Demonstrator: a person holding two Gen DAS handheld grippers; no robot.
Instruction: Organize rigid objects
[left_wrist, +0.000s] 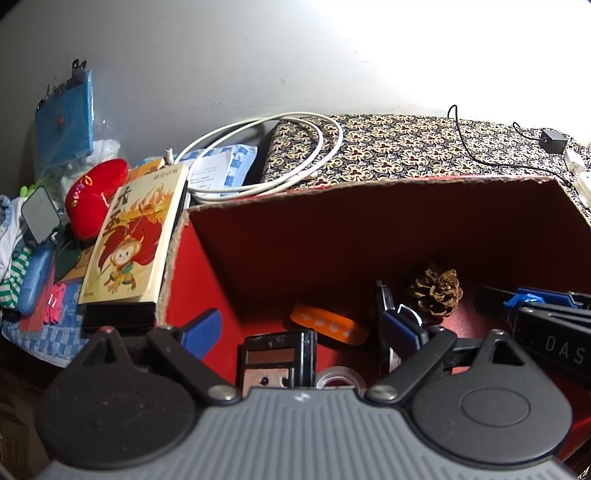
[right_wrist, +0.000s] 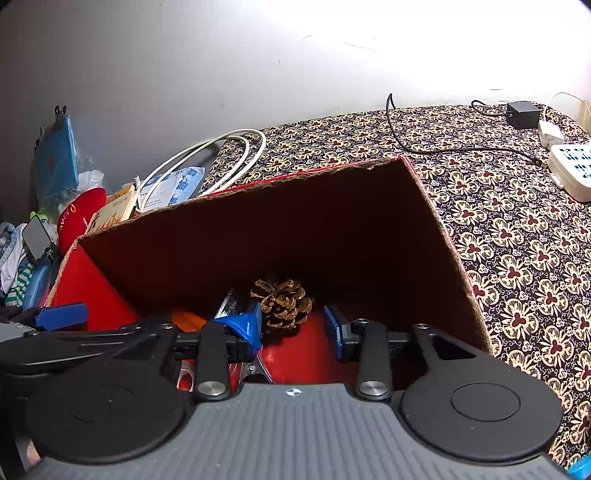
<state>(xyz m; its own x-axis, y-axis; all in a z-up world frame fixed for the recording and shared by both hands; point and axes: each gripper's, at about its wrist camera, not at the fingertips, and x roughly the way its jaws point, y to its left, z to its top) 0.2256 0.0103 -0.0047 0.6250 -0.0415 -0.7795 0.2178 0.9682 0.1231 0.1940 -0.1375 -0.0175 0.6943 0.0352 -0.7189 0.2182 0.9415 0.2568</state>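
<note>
An open red cardboard box (left_wrist: 369, 182) (right_wrist: 258, 182) fills both views. On its floor lie a brown pinecone (left_wrist: 436, 291) (right_wrist: 282, 306), an orange packet (left_wrist: 328, 325), a black device with a small screen (left_wrist: 277, 360) and a clear tape roll (left_wrist: 338, 380). My left gripper (left_wrist: 301, 330) hangs inside the box, open wide, above the device and the packet. My right gripper (right_wrist: 291, 328) (left_wrist: 524, 301) is also inside, open, its blue tips just short of the pinecone and not touching it. A blue finger (right_wrist: 61, 317) of the left gripper shows at the left of the right wrist view.
Left of the box a cartoon monkey book (left_wrist: 136, 240) lies on a dark box, beside a red plush (left_wrist: 96, 195), a coiled white cable (left_wrist: 266, 155) and clutter. Behind lies patterned cloth (right_wrist: 517, 240) with a black adapter (right_wrist: 522, 114), black cable and white power strip (right_wrist: 572, 170).
</note>
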